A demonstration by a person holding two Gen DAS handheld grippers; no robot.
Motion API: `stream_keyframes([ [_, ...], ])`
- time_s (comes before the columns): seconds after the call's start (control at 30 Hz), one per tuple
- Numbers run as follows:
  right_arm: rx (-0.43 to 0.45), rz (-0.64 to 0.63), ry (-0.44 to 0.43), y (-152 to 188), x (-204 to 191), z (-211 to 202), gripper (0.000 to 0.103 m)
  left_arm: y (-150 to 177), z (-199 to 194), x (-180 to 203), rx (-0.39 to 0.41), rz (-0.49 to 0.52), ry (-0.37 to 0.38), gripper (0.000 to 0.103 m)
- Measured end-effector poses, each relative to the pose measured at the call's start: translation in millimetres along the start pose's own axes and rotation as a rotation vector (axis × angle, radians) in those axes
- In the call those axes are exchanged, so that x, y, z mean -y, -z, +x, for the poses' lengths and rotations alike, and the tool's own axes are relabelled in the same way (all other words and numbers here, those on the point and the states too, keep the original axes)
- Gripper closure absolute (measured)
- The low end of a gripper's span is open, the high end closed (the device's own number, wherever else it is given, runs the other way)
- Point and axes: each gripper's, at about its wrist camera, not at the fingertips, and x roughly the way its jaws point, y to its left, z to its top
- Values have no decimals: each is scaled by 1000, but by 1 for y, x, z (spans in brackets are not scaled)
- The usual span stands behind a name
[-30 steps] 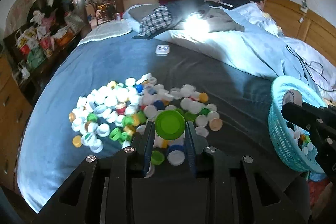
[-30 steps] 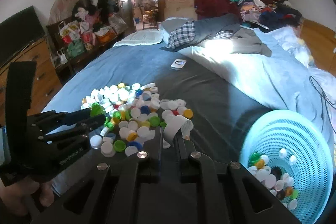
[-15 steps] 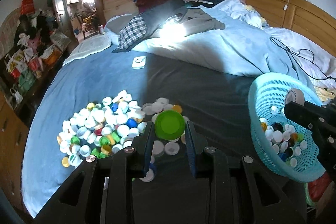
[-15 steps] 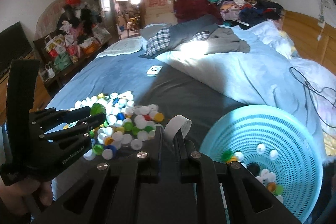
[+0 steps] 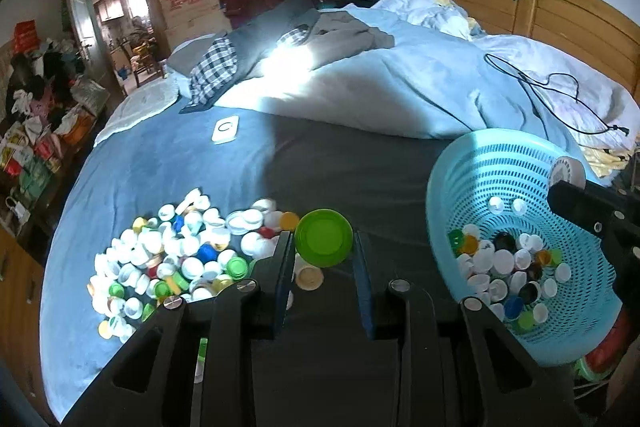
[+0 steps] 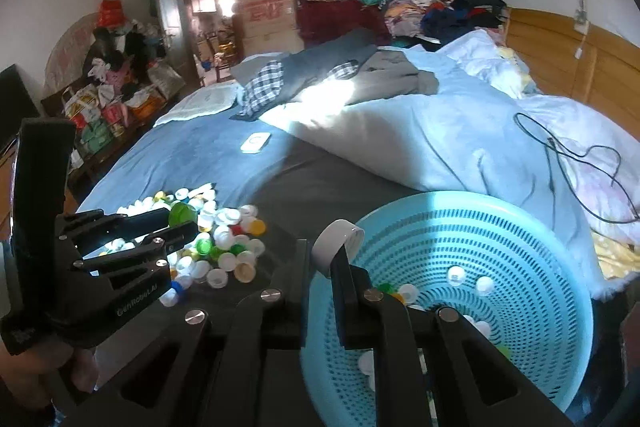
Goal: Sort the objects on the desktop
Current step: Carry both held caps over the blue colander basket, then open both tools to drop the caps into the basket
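Two caps in transit to the basket!
My left hand-held gripper point(image 5: 323, 251) clamps a green cap point(image 5: 323, 243) above the bed point(image 5: 168, 155); my right hand-held gripper point(image 6: 327, 259) pinches a white cap point(image 6: 337, 242) at the basket point(image 6: 532, 227) rim. Next, release inside.

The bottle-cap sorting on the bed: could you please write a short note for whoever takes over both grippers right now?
Left gripper: shut on a green cap, held above the dark sheet between the cap pile and the blue basket.
Right gripper: shut on a white cap, at the basket's near rim.
Done: a good number of mixed caps already lie in the basket.
Left: drop both held caps into the basket, then likely go back for more; a large pile remains on the bed.
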Motion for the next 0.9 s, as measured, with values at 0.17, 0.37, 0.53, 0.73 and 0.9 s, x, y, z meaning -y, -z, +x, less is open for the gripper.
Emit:
stream_keyframes([
  [0.17, -4, 16, 27, 2, 20, -4, 92, -7, 4, 17, -3, 18, 25, 78],
  [0.37, -22, 33, 63, 5, 42, -8, 92, -18, 11, 47, -11, 54, 73, 78],
  [0.53, -43, 50, 83, 8, 59, -9, 92, -26, 18, 76, -37, 102, 122, 78],
  [0.73, -88, 62, 91, 14, 76, -3, 92, -31, 35, 111, -123, 167, 203, 78],
  [0.9, -137, 78, 63, 20, 85, 5, 92, -27, 48, 132, -204, 215, 239, 78],
])
